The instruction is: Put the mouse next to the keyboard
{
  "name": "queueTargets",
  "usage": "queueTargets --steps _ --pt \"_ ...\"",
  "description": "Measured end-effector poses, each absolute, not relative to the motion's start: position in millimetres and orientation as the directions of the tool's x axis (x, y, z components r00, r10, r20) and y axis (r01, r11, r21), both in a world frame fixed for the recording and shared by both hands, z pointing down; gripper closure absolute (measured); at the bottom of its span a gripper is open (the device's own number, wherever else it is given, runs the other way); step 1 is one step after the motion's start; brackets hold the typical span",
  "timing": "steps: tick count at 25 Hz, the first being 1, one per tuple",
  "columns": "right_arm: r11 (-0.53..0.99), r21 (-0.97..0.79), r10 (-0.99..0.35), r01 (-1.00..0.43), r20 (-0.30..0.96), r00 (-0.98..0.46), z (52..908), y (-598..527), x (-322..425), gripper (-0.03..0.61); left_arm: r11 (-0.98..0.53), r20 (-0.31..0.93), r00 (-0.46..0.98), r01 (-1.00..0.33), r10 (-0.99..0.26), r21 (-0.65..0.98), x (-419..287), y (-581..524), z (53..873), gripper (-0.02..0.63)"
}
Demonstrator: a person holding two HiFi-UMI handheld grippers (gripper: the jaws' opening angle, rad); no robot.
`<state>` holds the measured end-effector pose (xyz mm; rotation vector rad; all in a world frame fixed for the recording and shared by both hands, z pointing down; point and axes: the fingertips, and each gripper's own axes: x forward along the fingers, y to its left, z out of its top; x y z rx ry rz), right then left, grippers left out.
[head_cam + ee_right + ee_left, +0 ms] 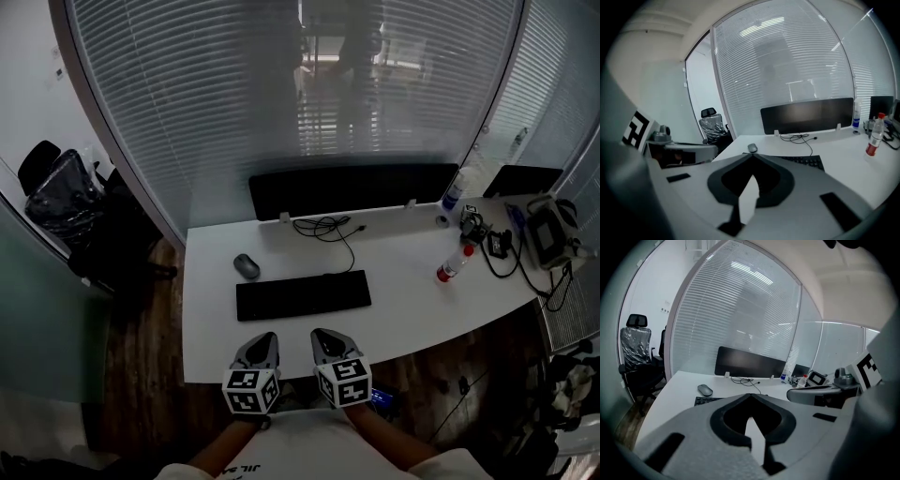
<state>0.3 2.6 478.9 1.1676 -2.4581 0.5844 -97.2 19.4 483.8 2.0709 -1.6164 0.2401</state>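
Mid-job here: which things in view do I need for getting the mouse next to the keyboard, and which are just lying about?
For the job: mouse, keyboard, left gripper, right gripper, both shut and empty.

Lying about: loose cable, red-capped bottle, white bottle, grey device, office chair.

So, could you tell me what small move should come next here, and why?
Probably reach the left gripper forward toward the mouse while opening its jaws: it and the right gripper hover shut and empty at the desk's near edge, and the mouse lies beyond the keyboard's far left corner, on its side.
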Motion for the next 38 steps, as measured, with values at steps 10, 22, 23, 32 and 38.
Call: queueTargets --steps 10,22,23,32,38 --pt "0.614 -0.201 -0.619 -0.763 0.478 -0.623 474.3 -21.6 6.7 0.574 -0.112 0.429 0.229 -0.953 -0.874 0.282 -92.4 2.9 484.6 0.612" --pt "0.656 -0.186 -0.584 -0.731 0.488 -0.648 480.8 -53.0 -20.5 0.575 -0.064 0.459 0.178 -0.965 -0.87 0.254 -123.6 -16.5 498.0 0.612" --pt "0.663 -0.182 -0.58 -0.726 0.489 -0.652 481.5 -56.7 -24.1 0.575 -0.056 0.463 0.172 -0.966 -0.87 0.254 -128.1 -18.6 499.8 0.612" --pt "0.697 -0.165 -0.543 -0.698 0.515 -0.664 493.1 -95.1 -55.9 0.575 0.011 0.493 0.114 -0.97 -0.863 0.243 -172.6 -39.0 517.4 0.612" --pt "0.705 -0.167 -0.524 -0.69 0.533 -0.664 512.3 -121.3 -71.7 0.575 0.069 0.496 0.061 -0.969 -0.866 0.239 -202.6 -50.9 531.1 0.612"
